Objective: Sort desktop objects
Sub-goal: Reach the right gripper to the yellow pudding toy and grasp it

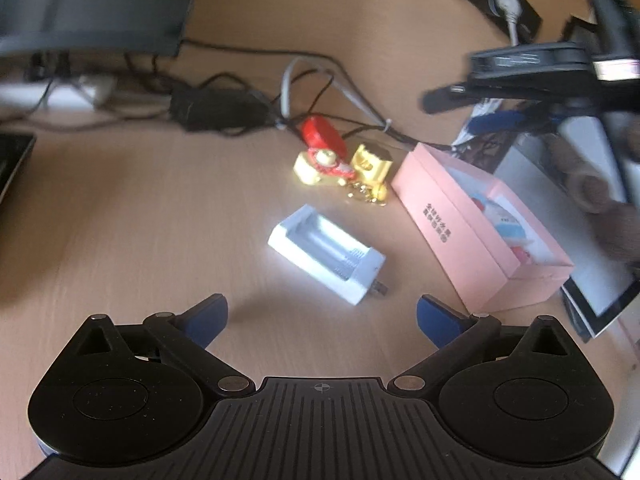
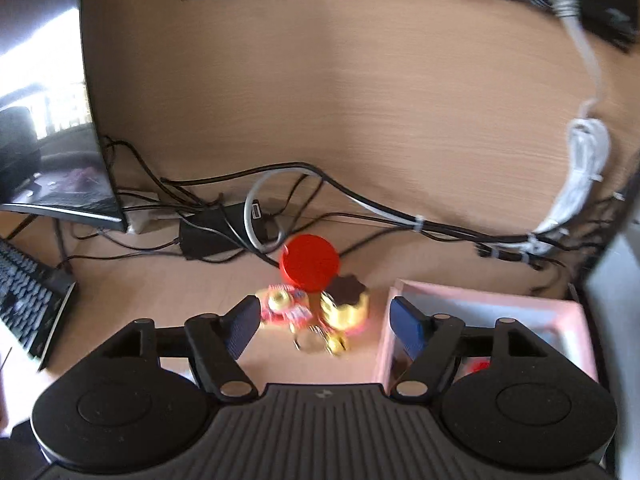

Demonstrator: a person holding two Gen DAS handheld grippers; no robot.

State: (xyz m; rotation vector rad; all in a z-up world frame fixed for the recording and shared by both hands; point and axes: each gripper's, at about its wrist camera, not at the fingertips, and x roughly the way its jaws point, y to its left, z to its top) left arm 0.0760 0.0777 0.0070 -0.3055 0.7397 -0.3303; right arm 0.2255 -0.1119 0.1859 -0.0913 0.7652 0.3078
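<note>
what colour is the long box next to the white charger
Pink; the box shows best in the left wrist view.

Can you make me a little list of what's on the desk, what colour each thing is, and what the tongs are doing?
desk: light wood
white charger: lying flat, just ahead of the left tongs
left tongs: open, holding nothing
right tongs: open, holding nothing
red cap: beside the gold trinkets
pink box: open, small things inside
black cables: tangled behind

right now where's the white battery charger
In the left wrist view the white battery charger lies on the desk, centre frame, between the pink box and the open left gripper.
</note>
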